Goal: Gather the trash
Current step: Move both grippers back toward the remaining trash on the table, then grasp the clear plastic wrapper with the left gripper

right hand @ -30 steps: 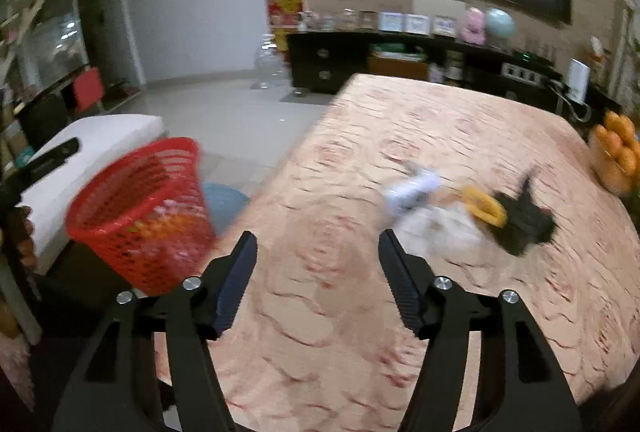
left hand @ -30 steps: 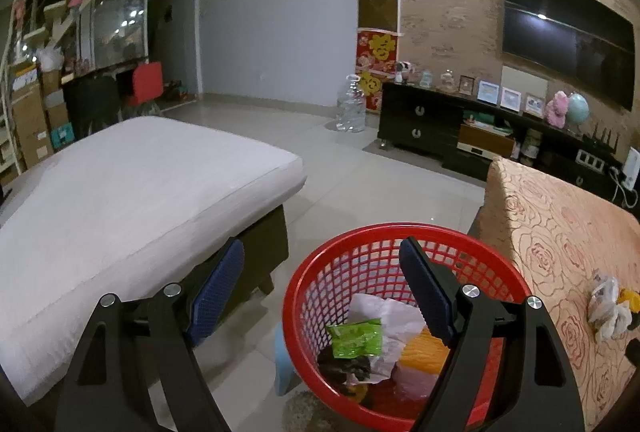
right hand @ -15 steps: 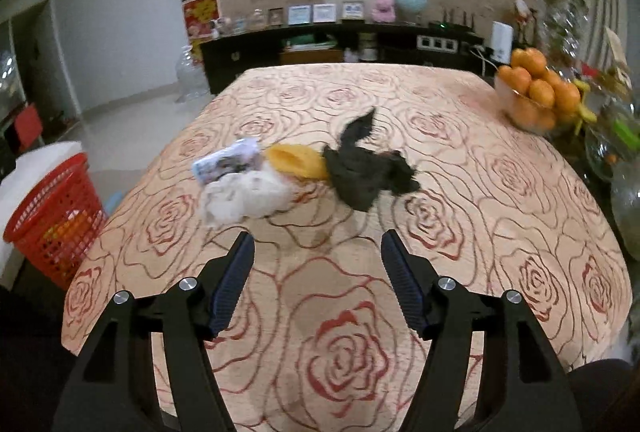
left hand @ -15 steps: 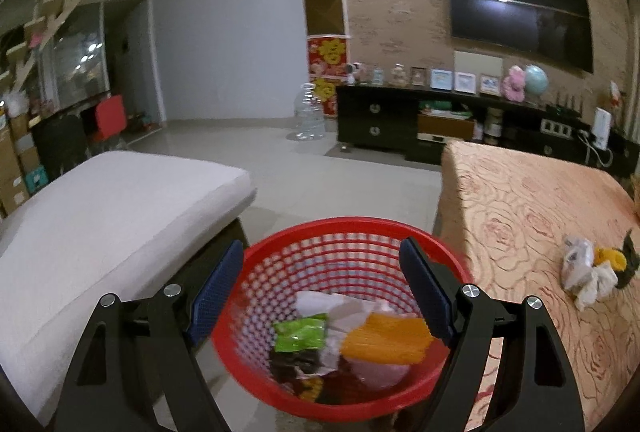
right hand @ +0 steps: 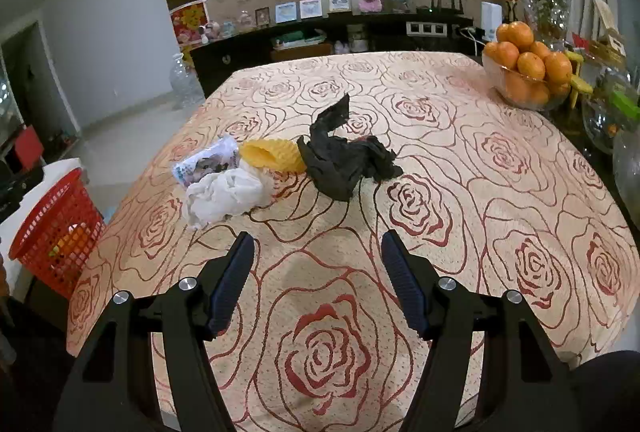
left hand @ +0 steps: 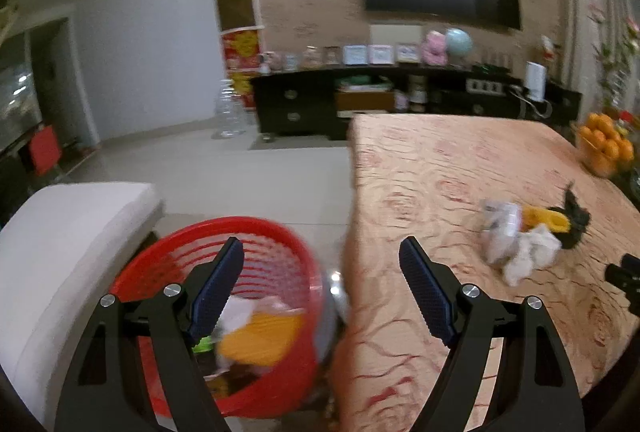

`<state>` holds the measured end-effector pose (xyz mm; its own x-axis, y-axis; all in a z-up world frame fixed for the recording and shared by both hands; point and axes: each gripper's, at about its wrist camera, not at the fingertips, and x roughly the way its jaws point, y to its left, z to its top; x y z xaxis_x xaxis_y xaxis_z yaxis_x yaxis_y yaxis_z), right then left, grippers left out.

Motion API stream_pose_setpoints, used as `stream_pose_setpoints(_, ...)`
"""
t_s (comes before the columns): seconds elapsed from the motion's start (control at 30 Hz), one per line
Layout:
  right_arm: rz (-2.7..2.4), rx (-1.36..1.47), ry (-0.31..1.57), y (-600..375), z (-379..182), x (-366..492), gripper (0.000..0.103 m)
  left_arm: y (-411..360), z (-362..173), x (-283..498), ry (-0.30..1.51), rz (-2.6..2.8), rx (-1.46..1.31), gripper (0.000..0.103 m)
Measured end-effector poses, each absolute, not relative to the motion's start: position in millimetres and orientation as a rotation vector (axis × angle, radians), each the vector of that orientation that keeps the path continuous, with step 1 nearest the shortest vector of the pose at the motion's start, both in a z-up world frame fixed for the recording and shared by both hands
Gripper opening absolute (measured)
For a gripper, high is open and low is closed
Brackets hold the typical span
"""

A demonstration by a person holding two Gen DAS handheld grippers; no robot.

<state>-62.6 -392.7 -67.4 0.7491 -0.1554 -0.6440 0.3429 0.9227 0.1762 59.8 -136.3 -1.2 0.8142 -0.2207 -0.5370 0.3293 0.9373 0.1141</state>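
Note:
A heap of trash lies mid-table on the rose-patterned cloth (right hand: 440, 192): a crumpled white tissue (right hand: 224, 194), a printed wrapper (right hand: 206, 160), a yellow foam net (right hand: 274, 154) and a black crumpled bag (right hand: 344, 160). My right gripper (right hand: 316, 272) is open and empty, hovering over the cloth just short of the heap. The red basket (left hand: 256, 264) holds earlier trash and stands on the floor by the table's left edge. My left gripper (left hand: 320, 284) is open and empty between basket and table; the trash heap (left hand: 524, 236) is off to its right.
A glass bowl of oranges (right hand: 524, 72) and glass vases (right hand: 548, 4) stand along the table's right side. A white cushioned bench (left hand: 68, 232) is left of the basket. A dark TV cabinet (left hand: 360, 104) runs along the far wall.
The left gripper swung right, from above the basket toward the table edge. The right gripper turned from the table's left edge to face the trash heap, then held still.

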Motion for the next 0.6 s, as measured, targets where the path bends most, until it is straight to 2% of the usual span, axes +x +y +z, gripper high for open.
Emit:
stream_pose_setpoints(0.5,-0.248,0.368,0.695,-403.5,-76.6,-63.2,0.064,-261.0,-29.8,77.2,0.623,-0.603,0.298,0.077)
stream_pose_setpoints(0.6,-0.240,0.377,0.698,-404.1,-77.9,-62.6,0.064,-279.9,-39.2,82.7,0.644,-0.636,0.309,0.073)
